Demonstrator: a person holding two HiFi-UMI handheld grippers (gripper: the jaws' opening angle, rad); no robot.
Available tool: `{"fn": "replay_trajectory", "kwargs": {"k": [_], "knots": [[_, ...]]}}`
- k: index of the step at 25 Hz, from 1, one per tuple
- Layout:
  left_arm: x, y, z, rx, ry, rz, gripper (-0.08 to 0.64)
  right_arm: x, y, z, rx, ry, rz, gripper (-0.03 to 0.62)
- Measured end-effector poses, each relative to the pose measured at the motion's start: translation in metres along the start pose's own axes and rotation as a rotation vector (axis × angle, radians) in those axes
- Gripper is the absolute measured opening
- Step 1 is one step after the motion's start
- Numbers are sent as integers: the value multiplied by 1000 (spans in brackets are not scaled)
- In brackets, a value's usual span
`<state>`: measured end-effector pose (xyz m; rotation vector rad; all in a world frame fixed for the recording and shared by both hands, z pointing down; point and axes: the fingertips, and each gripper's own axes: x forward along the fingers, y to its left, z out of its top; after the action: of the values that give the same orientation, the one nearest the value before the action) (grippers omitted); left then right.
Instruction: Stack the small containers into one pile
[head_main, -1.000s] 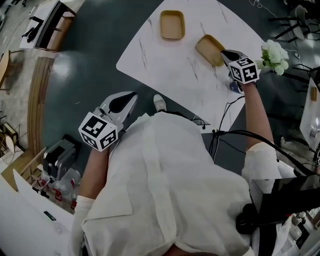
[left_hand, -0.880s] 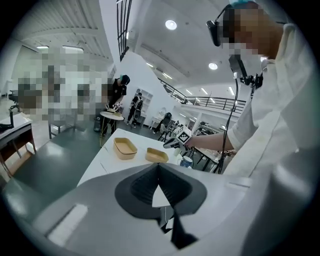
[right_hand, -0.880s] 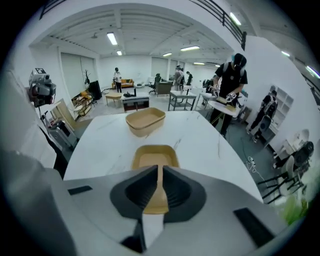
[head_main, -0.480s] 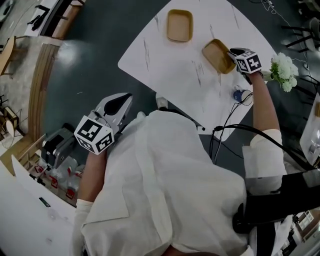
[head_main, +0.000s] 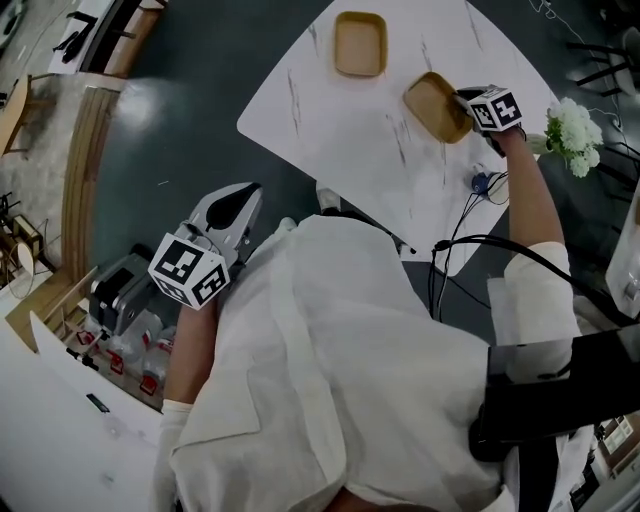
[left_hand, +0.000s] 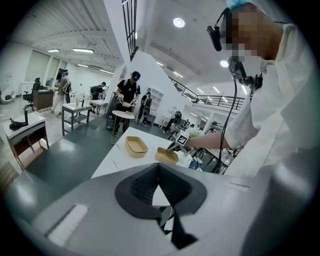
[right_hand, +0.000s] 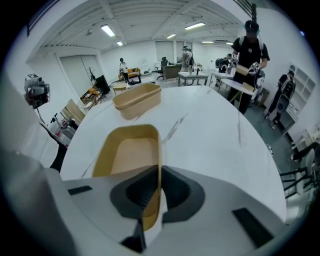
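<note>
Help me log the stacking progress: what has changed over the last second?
The right gripper, still clamped on the rim of the near container, moved slightly farther over the table, away from the person, carrying the tilted container with it. Nothing was grasped or released. The far container stayed put, not yet stacked on. The left gripper stayed shut and empty at the person's side.

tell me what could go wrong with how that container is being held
1. The right gripper pinches the held container by one thin side wall only, and it looks tilted, so it may pivot or slip out.
2. Coming in tilted, it may catch the rim of the second container and shove it across the table; the left gripper is off the table, shut on nothing, so nothing steadies it.
</note>
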<state>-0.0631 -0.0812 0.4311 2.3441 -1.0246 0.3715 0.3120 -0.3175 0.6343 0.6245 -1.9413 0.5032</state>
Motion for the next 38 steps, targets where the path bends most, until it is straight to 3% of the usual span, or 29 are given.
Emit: {"fn": "replay_trajectory", "kwargs": {"k": [19, 28, 38], "knots": [[-25, 2, -2, 19, -51, -41, 6, -29, 76, 27, 354, -186, 29, 18], [-43, 1, -12, 7, -89, -44, 8, -45, 105, 66, 542, -325, 74, 17], [-70, 14, -24, -38, -130, 19, 8, -35, 94, 122, 703, -435, 114, 17]]}}
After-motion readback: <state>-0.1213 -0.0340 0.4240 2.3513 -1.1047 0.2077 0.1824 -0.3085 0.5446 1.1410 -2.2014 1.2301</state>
